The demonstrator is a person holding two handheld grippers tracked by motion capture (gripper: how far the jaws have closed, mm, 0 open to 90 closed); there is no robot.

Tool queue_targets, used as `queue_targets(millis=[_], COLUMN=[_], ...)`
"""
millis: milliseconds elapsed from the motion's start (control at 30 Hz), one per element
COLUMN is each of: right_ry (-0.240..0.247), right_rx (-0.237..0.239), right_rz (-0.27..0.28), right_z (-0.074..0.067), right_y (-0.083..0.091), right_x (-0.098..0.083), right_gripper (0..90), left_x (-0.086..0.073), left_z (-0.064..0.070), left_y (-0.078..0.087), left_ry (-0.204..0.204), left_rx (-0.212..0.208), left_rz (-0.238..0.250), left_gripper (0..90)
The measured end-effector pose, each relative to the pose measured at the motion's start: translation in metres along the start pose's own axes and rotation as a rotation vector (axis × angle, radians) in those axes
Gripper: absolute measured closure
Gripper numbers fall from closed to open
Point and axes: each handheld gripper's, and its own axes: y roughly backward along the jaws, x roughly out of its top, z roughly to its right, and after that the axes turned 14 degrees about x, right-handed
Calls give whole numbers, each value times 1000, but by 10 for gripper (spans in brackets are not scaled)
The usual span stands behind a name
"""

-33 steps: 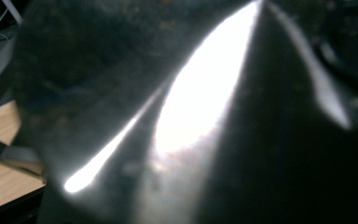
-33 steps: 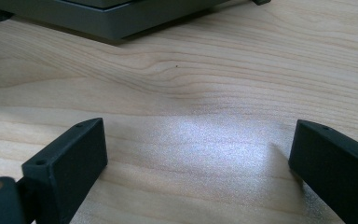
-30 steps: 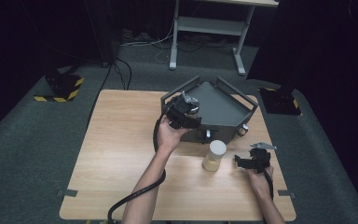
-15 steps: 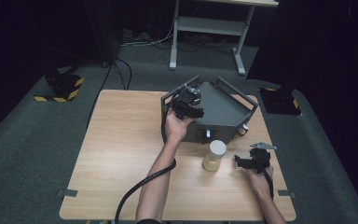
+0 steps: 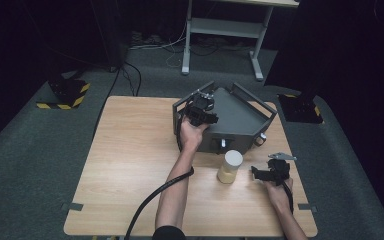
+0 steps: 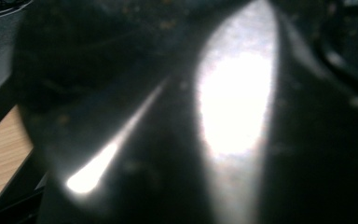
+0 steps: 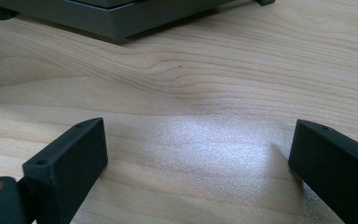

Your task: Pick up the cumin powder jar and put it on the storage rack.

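Step in hand, as it reads: you are working your left gripper (image 5: 203, 107) at the near-left corner of the grey box (image 5: 240, 117), low over its railed top. That box sits toward the far side of the table (image 5: 130, 150), right of centre.

Left claw: pressed together. A dark glossy surface (image 6: 121, 163) lies right against its camera. You cannot tell what that surface is, or whether the claw is pinching it.

Right gripper (image 5: 261, 171): rests on the table near your right edge, just beside the jar (image 5: 229, 167) but not touching it. Claw spread wide, nothing between the jaws but bare wood. It looks along the table toward the box's front edge (image 7: 121, 18).

Containers:
- Jar: upright in front of the box, apart from it, white lid on, pale yellowish fill inside. What the fill is cannot be made out.
- Box: flat top inside the rails looks bare wherever your left hand does not cover it.

Next move, as a judgement: finish the left-hand work at that corner with care, since the close view is nearly blind there. Go by the high view. Keep the right gripper parked, or bring it in to steady the box if it shifts.
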Motion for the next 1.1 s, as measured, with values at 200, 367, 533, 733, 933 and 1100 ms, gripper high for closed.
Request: queue_targets(millis=[200,367,533,733,933,1100], right_ry=[1,1,1,1,1,1], right_rx=[0,0,-1,-1,-1,-1], right_rz=[0,0,1,0,0,0], right_z=[0,0,0,0,0,0], right_y=[0,0,0,0,0,0], right_x=[0,0,0,0,0,0], right_gripper=[37,39,39,39,39,39], left_x=[-7,-11,-13,-11,-13,-17], left_z=[2,5,4,5,2,0], left_y=[-3,-3,-3,-3,-2,1], left_ry=[-11,-28,-28,-31,-17,8], left_rx=[0,8,7,8,-1,-17], left_rz=[26,40,47,43,50,71], left_gripper=[316,315,315,313,306,183])
